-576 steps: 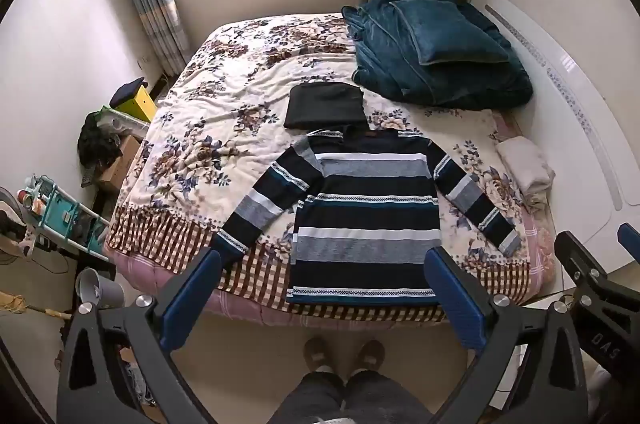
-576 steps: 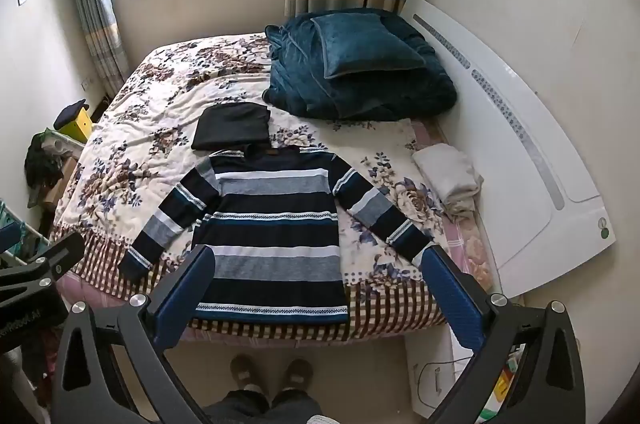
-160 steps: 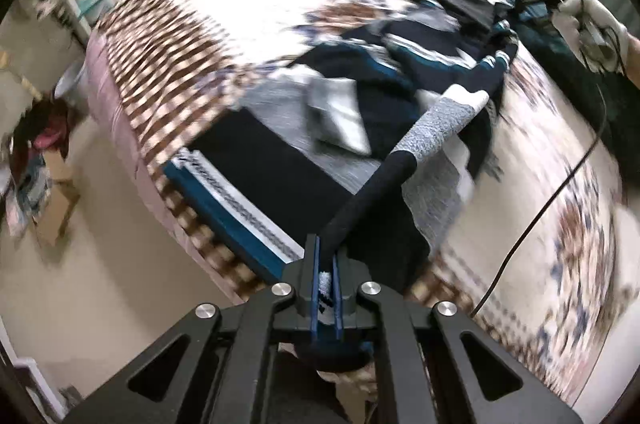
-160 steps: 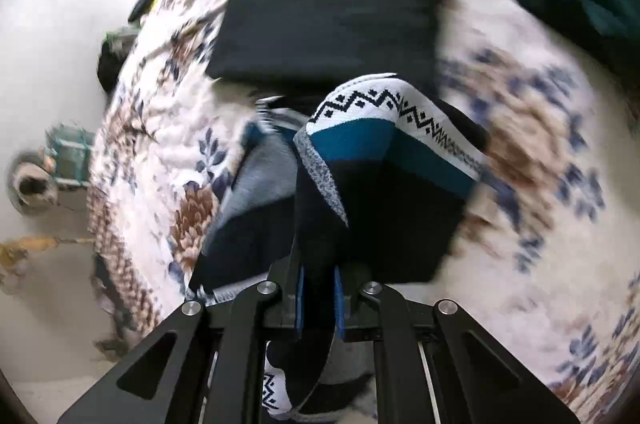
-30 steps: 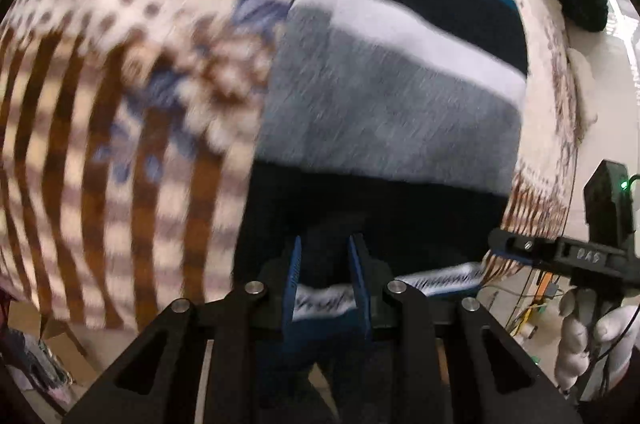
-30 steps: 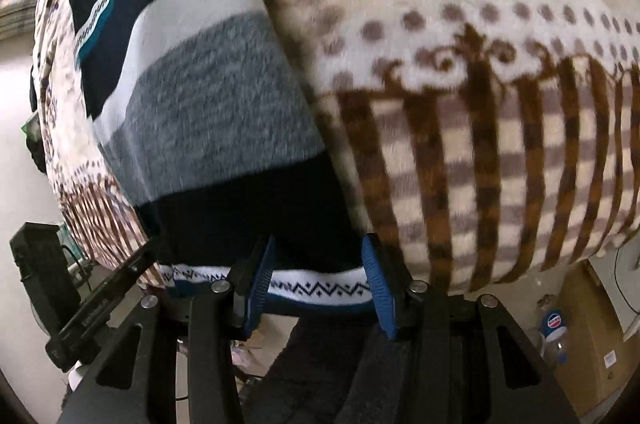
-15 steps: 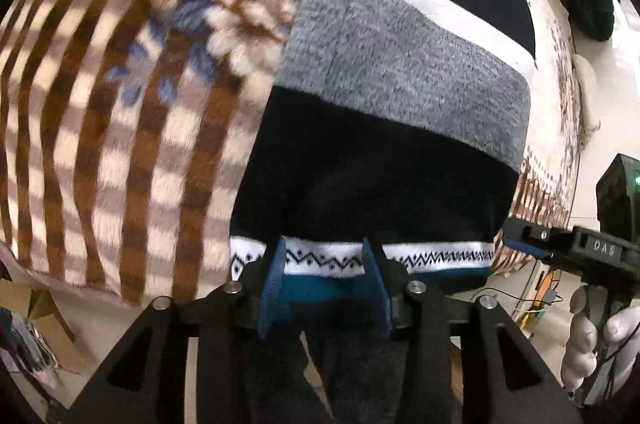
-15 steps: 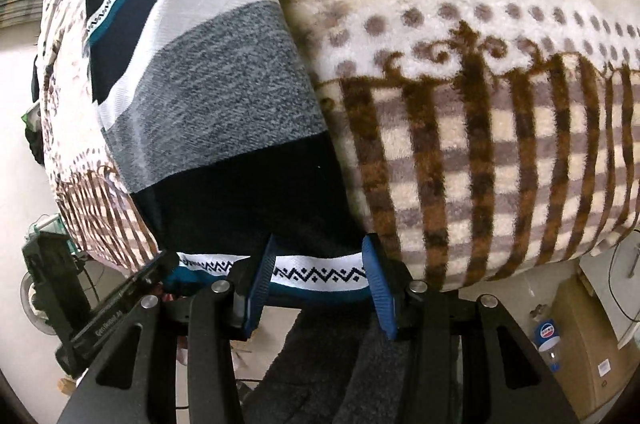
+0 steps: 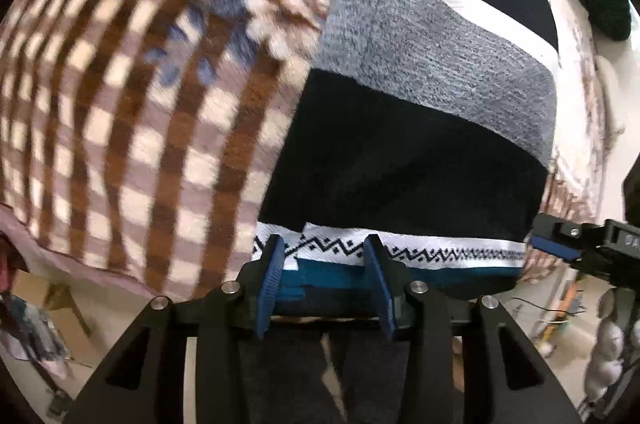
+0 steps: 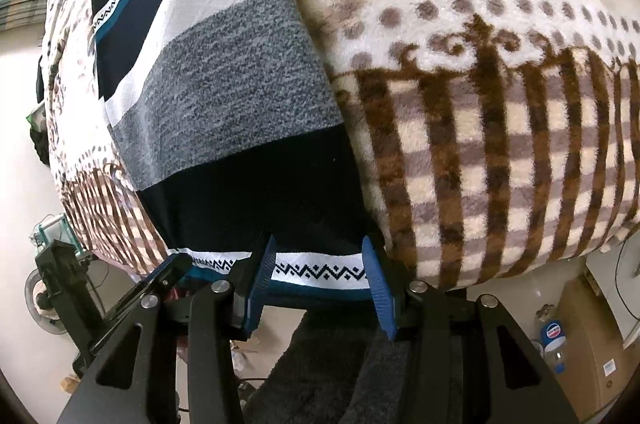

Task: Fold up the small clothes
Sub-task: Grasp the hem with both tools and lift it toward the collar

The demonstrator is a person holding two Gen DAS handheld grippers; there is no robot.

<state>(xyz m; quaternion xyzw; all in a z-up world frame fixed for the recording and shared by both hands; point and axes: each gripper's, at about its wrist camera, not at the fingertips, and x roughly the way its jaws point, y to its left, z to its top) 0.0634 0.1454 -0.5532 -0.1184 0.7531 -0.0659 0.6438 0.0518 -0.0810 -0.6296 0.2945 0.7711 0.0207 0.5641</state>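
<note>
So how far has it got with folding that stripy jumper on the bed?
About midway, it seems. Done: the sweater lies as a narrow strip on the blanket, no sleeves sticking out, so the sides look folded in. In hand: the left gripper and right gripper are open, each at a corner of the patterned hem. Left: gripping the hem and folding it up towards the collar.

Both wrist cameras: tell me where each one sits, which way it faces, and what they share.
Left wrist: on the left gripper, at the bed's edge, facing up the sweater; open blue fingers straddle the hem; the person's legs show below.
Right wrist: on the right gripper, at the hem's other corner, facing up the bed; open fingers, dark trousers below.
Shared: the sweater, the blanket, and each view shows the other gripper.
</note>
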